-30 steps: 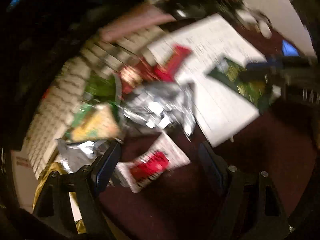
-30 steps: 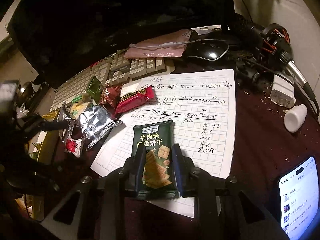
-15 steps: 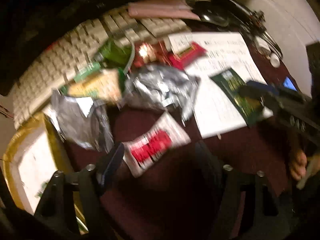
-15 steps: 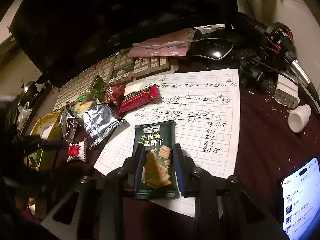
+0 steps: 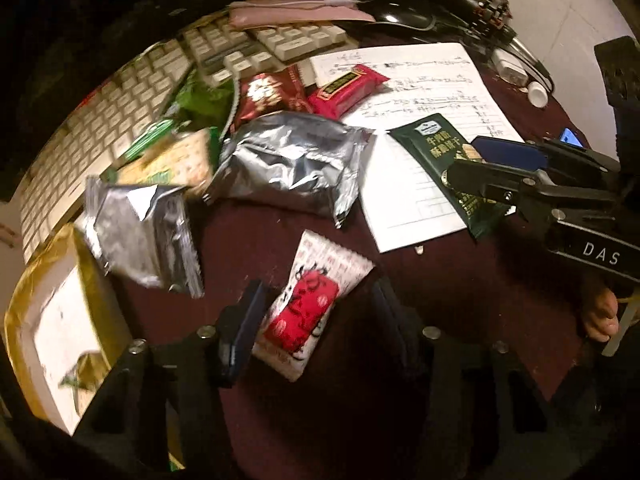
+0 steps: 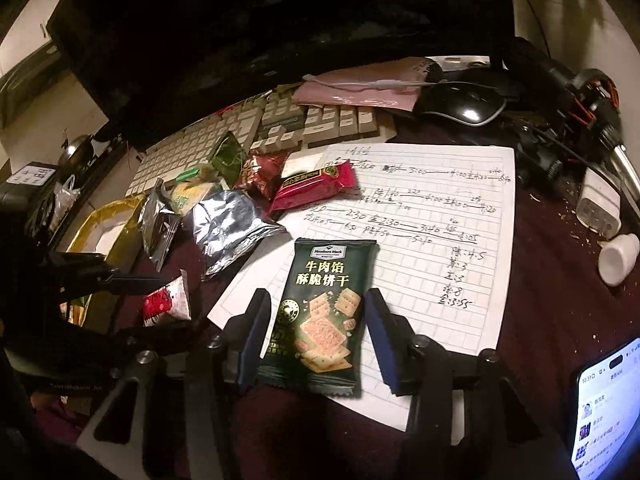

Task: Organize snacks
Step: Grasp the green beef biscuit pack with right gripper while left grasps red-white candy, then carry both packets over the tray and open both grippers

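Observation:
My right gripper (image 6: pixel 316 312) is open, its fingers on either side of a dark green cracker packet (image 6: pixel 320 312) that lies on a lined paper sheet (image 6: pixel 440 216). My left gripper (image 5: pixel 316 308) is open around a small white and red snack packet (image 5: pixel 308 308) on the dark red tabletop. That packet also shows in the right wrist view (image 6: pixel 168 300). Behind lie two silver foil bags (image 5: pixel 292 164), a red packet (image 5: pixel 348 88), a dark red packet (image 5: pixel 272 94) and green packets (image 5: pixel 200 108). The right gripper also shows in the left wrist view (image 5: pixel 480 160).
A white keyboard (image 6: pixel 224 136) and a dark monitor (image 6: pixel 260 32) stand behind the snacks. A black mouse (image 6: pixel 460 104), cables, a white charger (image 6: pixel 600 208) and a white cap (image 6: pixel 618 260) lie at right. A phone (image 6: pixel 608 412) is at lower right. A yellow tray (image 5: pixel 52 320) sits at left.
My right gripper has opened off the green cracker packet, which now lies on the paper. My left gripper has moved forward so its fingers stand around the white and red packet.

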Motion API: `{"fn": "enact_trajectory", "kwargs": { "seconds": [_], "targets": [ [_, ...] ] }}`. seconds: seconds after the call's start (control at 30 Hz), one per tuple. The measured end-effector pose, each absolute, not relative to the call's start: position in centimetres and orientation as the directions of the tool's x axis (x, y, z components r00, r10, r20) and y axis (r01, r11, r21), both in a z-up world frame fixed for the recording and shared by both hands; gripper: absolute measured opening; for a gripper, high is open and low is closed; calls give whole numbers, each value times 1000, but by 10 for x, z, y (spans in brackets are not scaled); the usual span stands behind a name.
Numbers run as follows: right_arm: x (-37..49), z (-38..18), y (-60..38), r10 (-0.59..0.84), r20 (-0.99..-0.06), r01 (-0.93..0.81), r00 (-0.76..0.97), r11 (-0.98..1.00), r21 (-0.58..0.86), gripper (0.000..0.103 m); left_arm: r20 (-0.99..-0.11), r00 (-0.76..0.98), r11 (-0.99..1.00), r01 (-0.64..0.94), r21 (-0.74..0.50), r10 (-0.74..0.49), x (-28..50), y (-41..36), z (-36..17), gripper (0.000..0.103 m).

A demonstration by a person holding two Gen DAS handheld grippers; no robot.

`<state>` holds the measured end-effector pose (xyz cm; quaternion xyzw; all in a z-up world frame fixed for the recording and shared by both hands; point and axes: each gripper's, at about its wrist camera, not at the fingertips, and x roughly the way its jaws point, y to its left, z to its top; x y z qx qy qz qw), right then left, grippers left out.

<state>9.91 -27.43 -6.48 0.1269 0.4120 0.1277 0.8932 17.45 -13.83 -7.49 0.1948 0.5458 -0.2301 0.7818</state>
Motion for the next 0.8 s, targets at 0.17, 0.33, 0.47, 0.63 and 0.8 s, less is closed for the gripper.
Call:
{"fn": "enact_trajectory", "kwargs": {
  "seconds": [0.17,0.33,0.47,0.63,0.8],
  "targets": [
    [101,-64,-268,305,-716,-127,627,948,293,51,-937,323,860,508,54,-132,173,-126,-76,42],
    [102,-64,-254,224,-744,-124,630,974,189,50,-929,361,906,415,82,-81,160,-111,-71,23],
    [101,-65,-238,125,-766,-122,630,991,62,50,-885,455,963,267,31,-98,136,-89,-52,20],
    [96,-65,-233,81,-757,-106,648,994,15,44,-833,532,985,153,-79,-150,98,-71,-35,19],
    [87,-55,-243,155,-700,-122,697,988,97,44,-788,574,974,93,-207,-222,75,-44,-8,19]
  ]
}}
